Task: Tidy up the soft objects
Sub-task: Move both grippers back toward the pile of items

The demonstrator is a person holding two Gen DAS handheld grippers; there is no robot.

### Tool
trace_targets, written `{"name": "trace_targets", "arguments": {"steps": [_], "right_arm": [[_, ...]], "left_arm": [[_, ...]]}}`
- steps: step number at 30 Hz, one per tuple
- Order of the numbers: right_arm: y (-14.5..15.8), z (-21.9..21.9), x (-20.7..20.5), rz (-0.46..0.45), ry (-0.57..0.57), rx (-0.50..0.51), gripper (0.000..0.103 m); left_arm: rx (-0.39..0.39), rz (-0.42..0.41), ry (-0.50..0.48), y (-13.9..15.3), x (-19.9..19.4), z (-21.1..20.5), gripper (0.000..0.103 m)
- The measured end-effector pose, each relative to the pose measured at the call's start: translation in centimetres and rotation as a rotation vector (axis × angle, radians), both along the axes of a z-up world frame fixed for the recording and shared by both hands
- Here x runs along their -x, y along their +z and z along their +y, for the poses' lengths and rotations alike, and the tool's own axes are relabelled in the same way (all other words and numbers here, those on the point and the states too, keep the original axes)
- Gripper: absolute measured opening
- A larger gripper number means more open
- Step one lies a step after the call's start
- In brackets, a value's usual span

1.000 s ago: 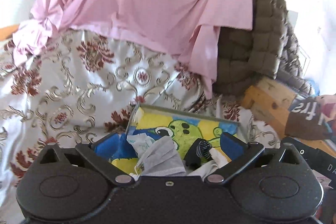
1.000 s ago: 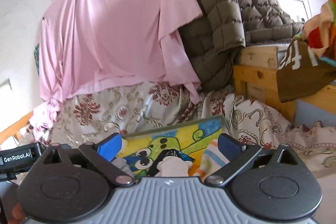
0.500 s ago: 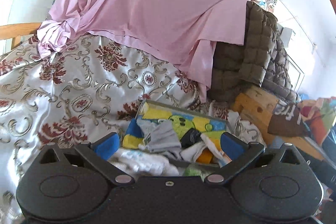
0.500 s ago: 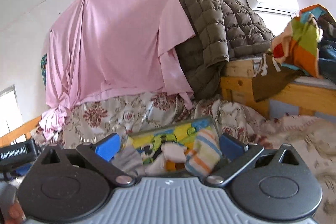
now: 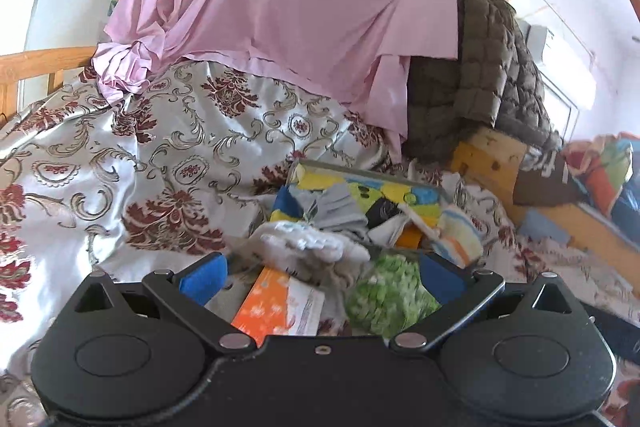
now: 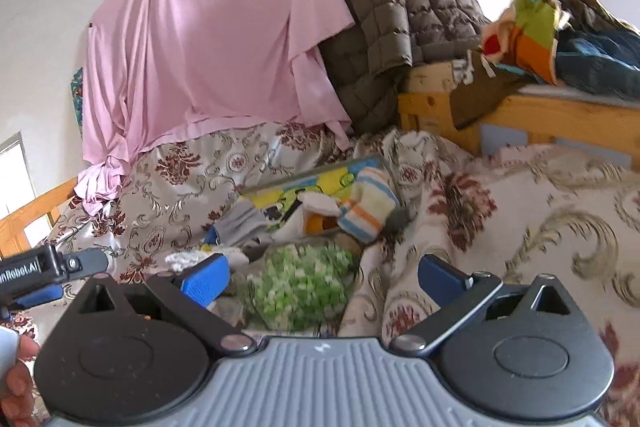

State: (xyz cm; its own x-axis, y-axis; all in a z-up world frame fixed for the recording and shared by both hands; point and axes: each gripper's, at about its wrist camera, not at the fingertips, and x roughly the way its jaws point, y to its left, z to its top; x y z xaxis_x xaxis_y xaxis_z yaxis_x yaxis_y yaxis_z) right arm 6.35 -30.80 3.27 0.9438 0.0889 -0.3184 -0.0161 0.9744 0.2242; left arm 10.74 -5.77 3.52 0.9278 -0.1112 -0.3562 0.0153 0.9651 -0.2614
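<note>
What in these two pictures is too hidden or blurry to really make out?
- Green fuzzy item: motion-blurred in both views, so what it is stays unclear.
- Box floor: buried under socks, left view.
- Orange packet: its lower end cut off by the left gripper body.
- Striped sock: its far end hidden, right view.

A heap of small soft items is seen on the bedspread, spilling from a cartoon-printed box (image 5: pixel 362 183) at the far side. A grey sock (image 5: pixel 340 205) is draped on the left, a striped sock (image 6: pixel 370 207) on the right; a white fluffy piece (image 5: pixel 308 247) and a green knitted piece (image 6: pixel 300 283) lie nearest.
</note>
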Motion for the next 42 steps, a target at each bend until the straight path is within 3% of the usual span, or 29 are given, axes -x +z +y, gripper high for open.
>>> {"name": "trace_targets", "arguments": {"steps": [13, 19, 33, 42], "right_arm": [[-0.5, 0.7, 3.8, 0.137, -0.032, -0.043, 0.103], [-0.2, 1.8, 4.2, 0.16, -0.003, 0.011, 0.103], [-1.1, 6.8, 1.6, 0.327, 0.122, 0.14, 0.103], [-2.6, 8.7, 0.3, 0.352, 0.219, 0.169, 0.103]], "left_arm": [[-0.101, 0.067, -0.031, -0.6, 2.9, -0.9, 0.102], [-0.138, 0.093, -0.013, -1.0, 4.2, -0.9, 0.102], [-0.143, 0.178, 0.092, -4.5, 4.7, 2.2, 0.102], [-0.148, 0.203, 0.173, -6.5, 3.2, 3.3, 0.102]]}}
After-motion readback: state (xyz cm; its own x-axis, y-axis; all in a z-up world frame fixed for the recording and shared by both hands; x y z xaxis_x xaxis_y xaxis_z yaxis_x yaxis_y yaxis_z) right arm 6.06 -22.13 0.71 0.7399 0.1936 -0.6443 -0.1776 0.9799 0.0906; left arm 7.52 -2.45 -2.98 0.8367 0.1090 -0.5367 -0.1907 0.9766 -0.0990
